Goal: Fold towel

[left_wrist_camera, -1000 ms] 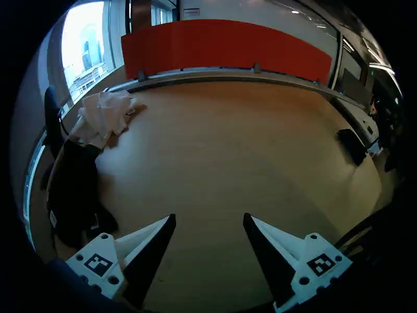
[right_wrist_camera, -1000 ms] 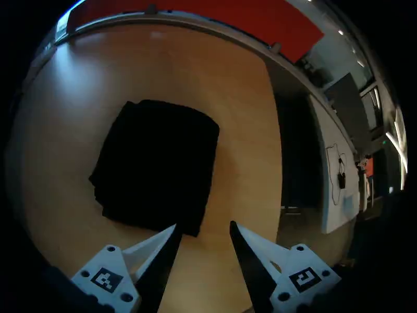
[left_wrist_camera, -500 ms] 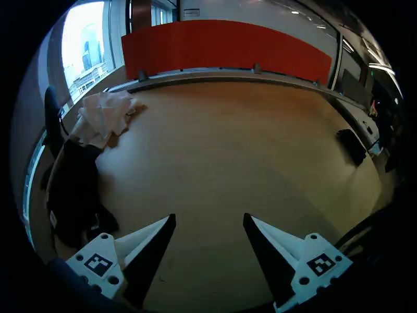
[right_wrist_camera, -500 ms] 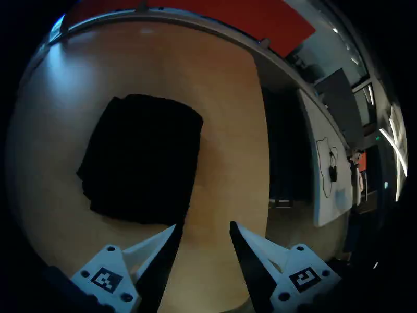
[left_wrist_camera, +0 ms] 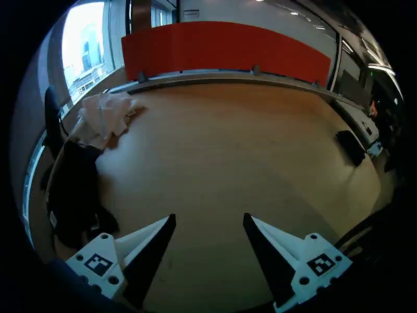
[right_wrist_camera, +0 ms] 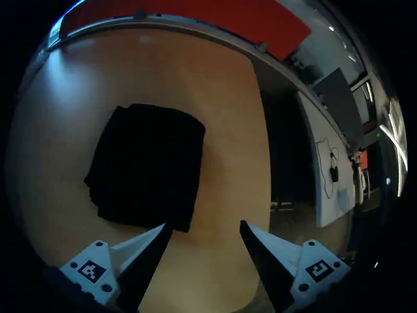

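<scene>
The black towel (right_wrist_camera: 146,167) lies flat on the table (right_wrist_camera: 234,135), just ahead and to the left of the right gripper (right_wrist_camera: 204,225). Its long axis runs roughly away from that gripper. The right gripper and the left gripper (left_wrist_camera: 208,215) both stand wide and empty, and the right is judged nearer.

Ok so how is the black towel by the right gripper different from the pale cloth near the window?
The black towel is near-black; the pale cloth is off-white. The black towel lies flat, folded into a neat rectangle; the pale cloth is a crumpled heap. Both rest on the wooden table.
</scene>
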Demonstrator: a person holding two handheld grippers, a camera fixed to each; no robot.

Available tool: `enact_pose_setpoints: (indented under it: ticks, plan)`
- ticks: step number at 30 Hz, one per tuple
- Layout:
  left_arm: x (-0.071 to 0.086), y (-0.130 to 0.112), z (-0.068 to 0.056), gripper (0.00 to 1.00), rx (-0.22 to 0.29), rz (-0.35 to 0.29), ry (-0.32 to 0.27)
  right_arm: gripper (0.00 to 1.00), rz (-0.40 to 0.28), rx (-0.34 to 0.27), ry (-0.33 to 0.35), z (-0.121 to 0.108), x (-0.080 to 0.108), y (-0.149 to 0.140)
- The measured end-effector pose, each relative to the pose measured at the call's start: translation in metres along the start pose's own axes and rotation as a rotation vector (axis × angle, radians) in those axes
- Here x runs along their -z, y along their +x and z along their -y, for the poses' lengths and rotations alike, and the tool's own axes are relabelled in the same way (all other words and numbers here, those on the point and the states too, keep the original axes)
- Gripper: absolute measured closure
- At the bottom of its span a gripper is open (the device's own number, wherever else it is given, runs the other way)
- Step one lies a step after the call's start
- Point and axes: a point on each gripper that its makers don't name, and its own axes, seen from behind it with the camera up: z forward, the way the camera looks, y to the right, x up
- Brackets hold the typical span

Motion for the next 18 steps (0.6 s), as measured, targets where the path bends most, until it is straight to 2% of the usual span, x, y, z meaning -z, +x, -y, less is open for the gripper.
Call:
enact_pose_setpoints:
  ticks: [8,18]
  plan:
    - [-0.001,0.004,-0.002,0.04,0.002,-0.009,-0.006,0.0,-0.032,-0.007,0.009,0.004,0.008,0.008]
    - [-0.001,0.011,-0.003,0.04,0.002,-0.022,-0.009,0.0,-0.114,-0.071,0.037,0.017,0.023,0.029]
